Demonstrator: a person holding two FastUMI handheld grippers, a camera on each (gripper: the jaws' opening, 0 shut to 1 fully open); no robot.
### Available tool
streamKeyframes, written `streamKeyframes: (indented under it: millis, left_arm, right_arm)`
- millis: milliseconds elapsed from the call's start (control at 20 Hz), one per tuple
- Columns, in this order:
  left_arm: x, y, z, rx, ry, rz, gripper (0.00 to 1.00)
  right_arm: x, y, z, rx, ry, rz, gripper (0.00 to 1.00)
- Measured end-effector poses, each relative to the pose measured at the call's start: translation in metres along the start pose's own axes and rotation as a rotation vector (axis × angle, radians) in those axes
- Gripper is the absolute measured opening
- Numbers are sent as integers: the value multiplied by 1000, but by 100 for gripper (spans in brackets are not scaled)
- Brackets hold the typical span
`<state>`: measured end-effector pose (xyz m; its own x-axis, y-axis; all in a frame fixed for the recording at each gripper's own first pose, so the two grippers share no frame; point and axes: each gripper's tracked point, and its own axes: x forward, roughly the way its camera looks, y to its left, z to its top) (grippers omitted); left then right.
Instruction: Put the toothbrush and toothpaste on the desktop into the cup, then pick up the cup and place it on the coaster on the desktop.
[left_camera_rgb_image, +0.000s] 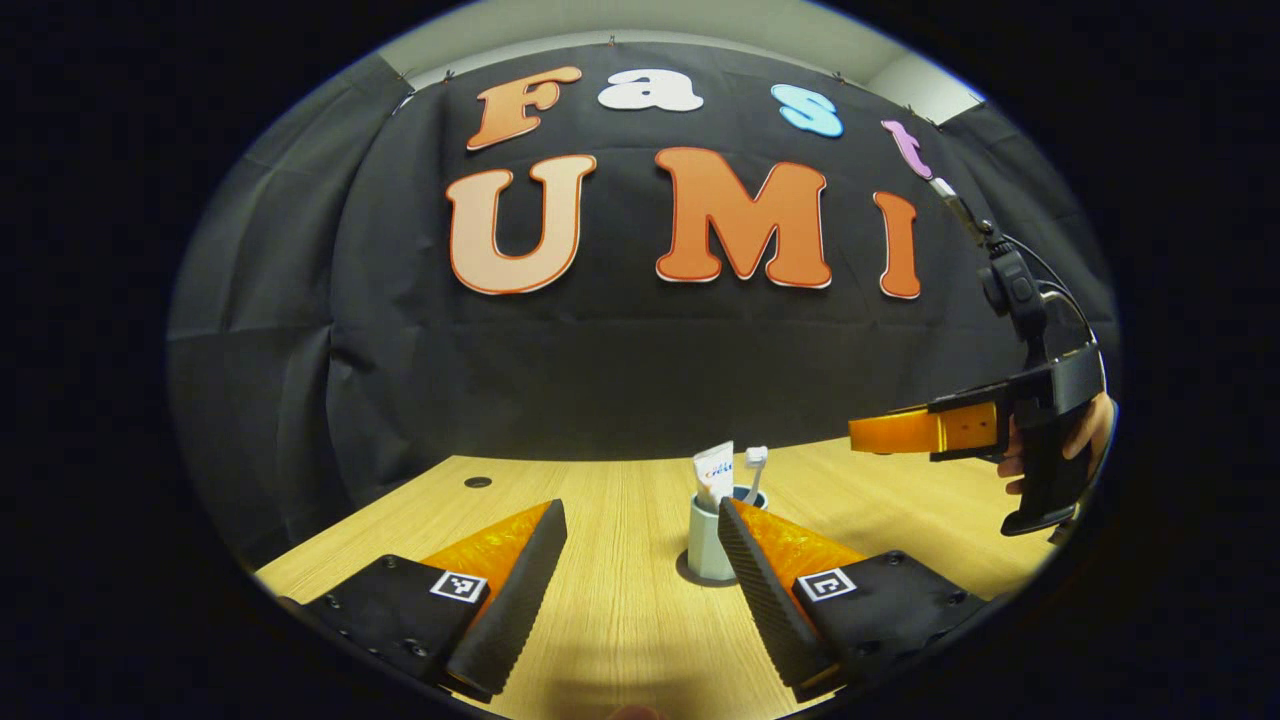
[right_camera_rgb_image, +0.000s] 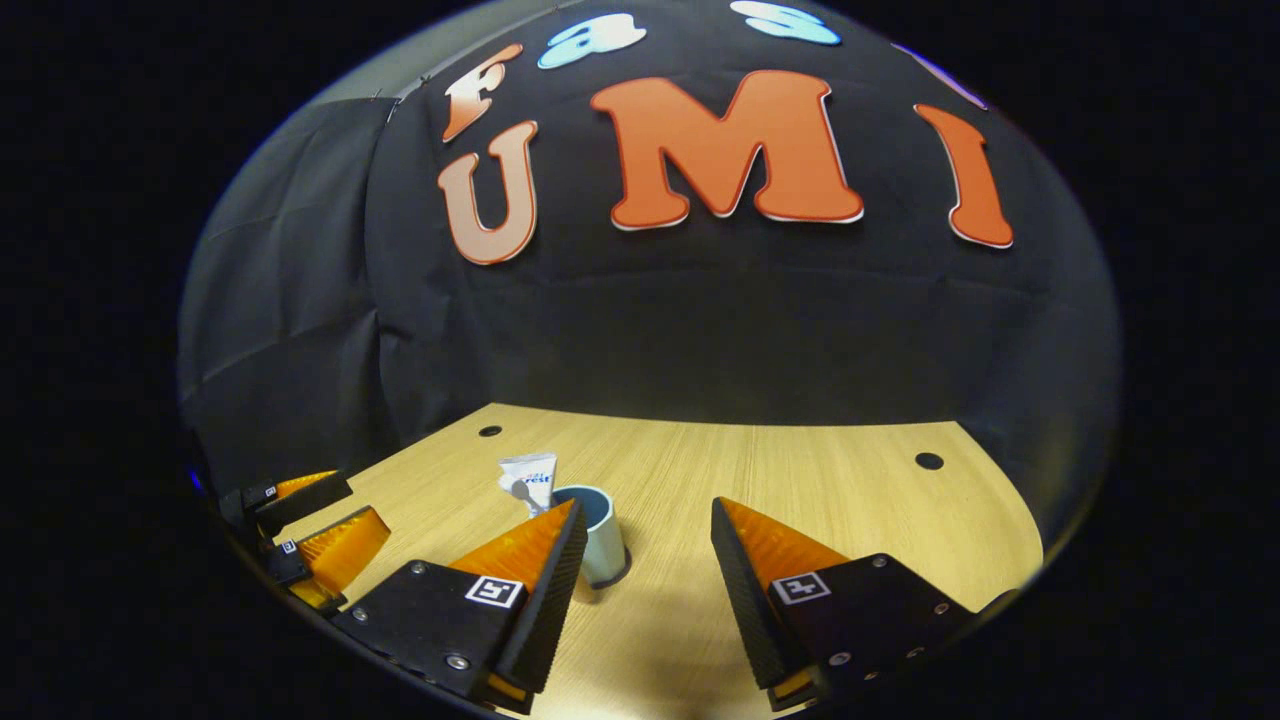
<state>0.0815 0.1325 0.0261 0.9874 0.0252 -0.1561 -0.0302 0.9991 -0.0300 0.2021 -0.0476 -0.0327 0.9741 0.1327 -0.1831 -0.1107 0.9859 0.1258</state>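
Nearest the lens in the left gripper view, the left gripper (left_camera_rgb_image: 640, 510) shows its two fingers spread wide, jaws open and holding nothing, above the wooden counter (left_camera_rgb_image: 620, 620). Just beyond the tip of one finger stands the cup (left_camera_rgb_image: 708, 545), upright on the counter, on a dark round patch that may be the coaster or a shadow; which one cannot be told. From the cup rise the toothpaste (left_camera_rgb_image: 714, 472) tube and, just beside it, the toothbrush (left_camera_rgb_image: 755, 470), head uppermost. At the far side of this view the right gripper (left_camera_rgb_image: 905, 432) is held aloft by a hand (left_camera_rgb_image: 1085, 435), well apart from the cup.

In the right gripper view, the right gripper (right_camera_rgb_image: 648, 515) likewise has its jaws open and empty. The cup (right_camera_rgb_image: 603, 540) stands partly behind one finger, with the toothpaste (right_camera_rgb_image: 530, 475) projecting above its rim and the toothbrush (right_camera_rgb_image: 522, 492) head in front of the tube. The left gripper (right_camera_rgb_image: 322, 515) appears low at the edge, jaws apart.
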Motion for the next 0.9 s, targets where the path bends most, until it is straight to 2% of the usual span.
streamKeyframes:
  millis: [500,900]
  left_arm:
    - [-13,-32,54,7,-149,-18,96]
    - [-25,-38,75,11,-216,-9,96]
  right_arm:
    - [-51,-62,8,-102,-215,-167,75]
    - [-81,-77,0,-73,-261,-196,76]
